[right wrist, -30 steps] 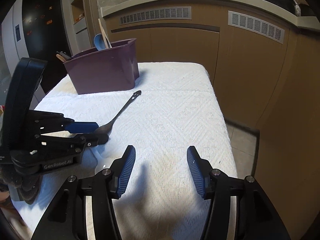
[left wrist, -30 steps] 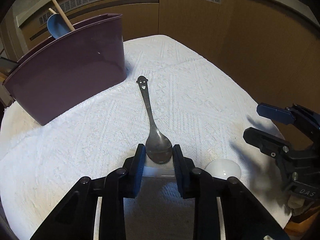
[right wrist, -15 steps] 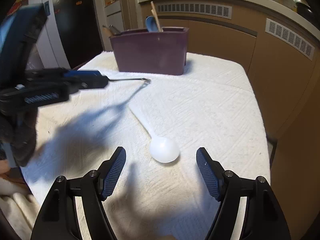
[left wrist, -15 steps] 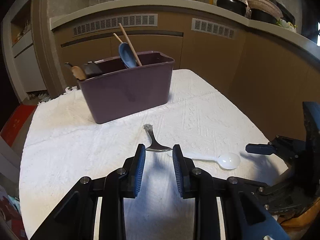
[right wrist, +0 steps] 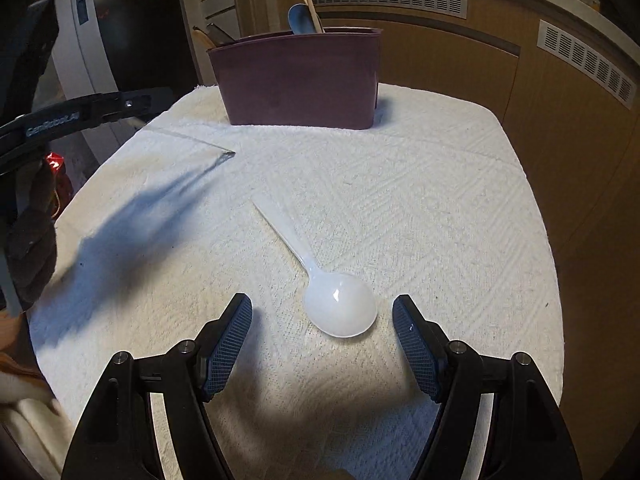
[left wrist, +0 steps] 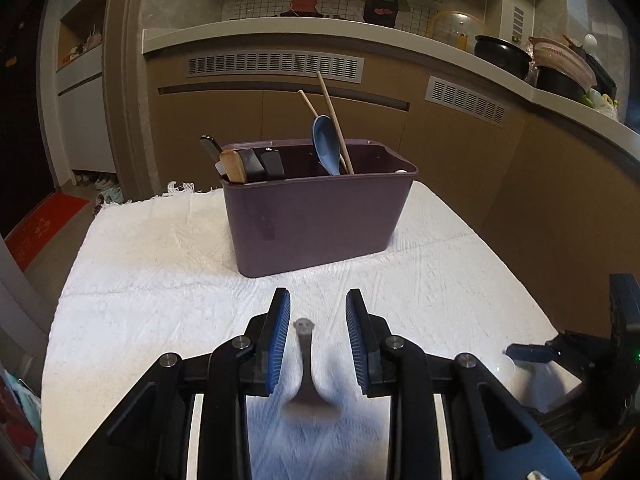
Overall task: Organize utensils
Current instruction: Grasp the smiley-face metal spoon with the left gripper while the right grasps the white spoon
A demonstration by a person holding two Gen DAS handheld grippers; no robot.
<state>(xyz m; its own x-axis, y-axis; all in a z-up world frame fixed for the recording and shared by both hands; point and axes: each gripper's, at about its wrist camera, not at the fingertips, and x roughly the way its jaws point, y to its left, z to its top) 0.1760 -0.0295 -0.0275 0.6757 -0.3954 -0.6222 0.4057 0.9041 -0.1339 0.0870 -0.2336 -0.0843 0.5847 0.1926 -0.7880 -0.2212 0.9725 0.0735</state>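
Note:
A metal spoon (left wrist: 306, 376) hangs blurred between the fingers of my left gripper (left wrist: 314, 334), bowl towards the camera, handle pointing at the purple utensil bin (left wrist: 316, 220). The jaws stand a little apart and touch the spoon nowhere in view. In the right wrist view the spoon's handle tip (right wrist: 226, 156) is in the air over the cloth. My right gripper (right wrist: 322, 330) is open and low, with the bowl of a white plastic spoon (right wrist: 340, 304) between its fingers. The bin (right wrist: 300, 80) holds a blue spoon (left wrist: 326, 144), chopsticks and dark-handled utensils.
A white textured cloth (right wrist: 440, 200) covers the table. Brown cabinets (left wrist: 460, 152) run behind and to the right. The table's right edge drops off near my right gripper (left wrist: 560, 356). A red mat (left wrist: 44, 220) lies on the floor at left.
My left gripper has lifted and levelled out towards the bin, with the metal spoon now blurred between its jaws. My right gripper has moved forward and down around the white spoon's bowl.

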